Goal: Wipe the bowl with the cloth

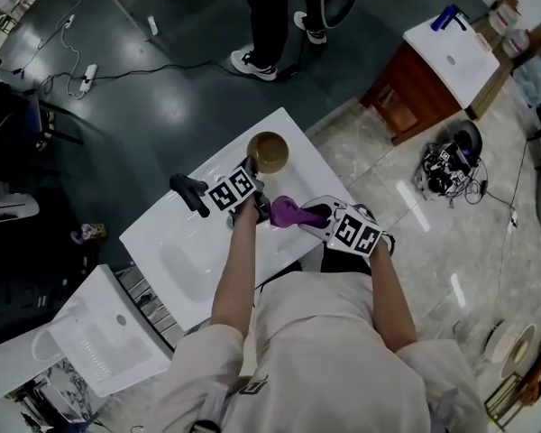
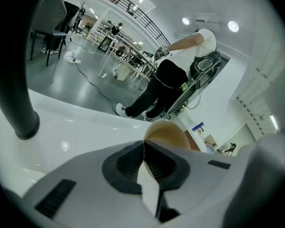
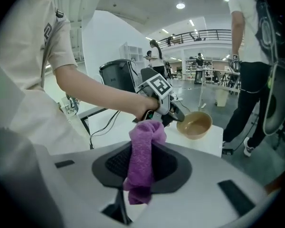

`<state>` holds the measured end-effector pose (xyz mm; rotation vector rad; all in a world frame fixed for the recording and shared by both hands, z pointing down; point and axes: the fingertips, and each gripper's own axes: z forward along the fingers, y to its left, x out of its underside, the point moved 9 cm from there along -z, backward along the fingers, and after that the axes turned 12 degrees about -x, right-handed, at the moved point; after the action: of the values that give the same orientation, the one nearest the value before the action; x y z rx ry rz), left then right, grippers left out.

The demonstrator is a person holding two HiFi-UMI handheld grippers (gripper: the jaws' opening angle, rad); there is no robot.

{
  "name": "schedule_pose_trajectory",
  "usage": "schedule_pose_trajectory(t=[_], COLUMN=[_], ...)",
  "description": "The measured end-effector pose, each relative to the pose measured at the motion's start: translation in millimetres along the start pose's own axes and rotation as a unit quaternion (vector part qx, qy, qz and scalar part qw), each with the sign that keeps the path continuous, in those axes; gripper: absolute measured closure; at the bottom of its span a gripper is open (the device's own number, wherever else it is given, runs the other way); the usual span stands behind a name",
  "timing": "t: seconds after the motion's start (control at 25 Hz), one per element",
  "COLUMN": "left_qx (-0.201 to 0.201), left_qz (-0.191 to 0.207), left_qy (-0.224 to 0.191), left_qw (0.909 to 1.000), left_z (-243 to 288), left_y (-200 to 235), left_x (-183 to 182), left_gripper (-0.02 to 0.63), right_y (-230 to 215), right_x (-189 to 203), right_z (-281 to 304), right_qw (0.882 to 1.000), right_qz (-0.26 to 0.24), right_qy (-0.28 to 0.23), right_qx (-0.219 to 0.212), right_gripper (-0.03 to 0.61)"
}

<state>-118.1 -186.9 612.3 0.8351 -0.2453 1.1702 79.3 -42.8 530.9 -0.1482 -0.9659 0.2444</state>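
A tan bowl (image 1: 268, 152) stands near the far edge of the white table (image 1: 176, 251). My left gripper (image 1: 254, 171) reaches to its near rim, and its jaws look shut on that rim. In the left gripper view the bowl (image 2: 168, 133) rises just behind the closed left gripper (image 2: 143, 148). My right gripper (image 1: 312, 216) is shut on a purple cloth (image 1: 287, 211), held just right of the left one. In the right gripper view the cloth (image 3: 143, 151) hangs bunched between the right gripper (image 3: 141, 161) jaws. Beyond it the left gripper (image 3: 179, 115) touches the bowl (image 3: 195, 124).
A person in dark trousers (image 1: 269, 21) stands on the floor beyond the table. A wooden cabinet with a white top (image 1: 437, 57) is at the upper right. A white moulded tray (image 1: 99, 336) lies at the lower left. Cables (image 1: 81, 75) trail over the dark floor.
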Motion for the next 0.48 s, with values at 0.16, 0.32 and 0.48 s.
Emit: schedule_pose_trajectory(t=[0.16,0.32,0.48], left_qx=[-0.03,-0.046,-0.042], left_qz=[-0.022,-0.057,-0.066], left_qy=[0.005,0.006,0.005], left_qw=[0.9993,0.9973,0.9969], left_z=[12.4,15.2,16.7], left_y=[5.3,7.1,5.3], left_x=[1.3,-1.6,-6.9], left_gripper=[0.597,0.597,0.592], right_y=[-2.6,-4.4,-2.6], right_x=[-2.7,-3.4,-1.9], right_z=[3.2,6.7,7.0], right_qw=[1.0,1.0,1.0], right_qz=[-0.005,-0.008,-0.005], right_qy=[0.016,0.013,0.011], right_qx=[-0.005,-0.015,-0.014], right_gripper=[0.488,0.486,0.486])
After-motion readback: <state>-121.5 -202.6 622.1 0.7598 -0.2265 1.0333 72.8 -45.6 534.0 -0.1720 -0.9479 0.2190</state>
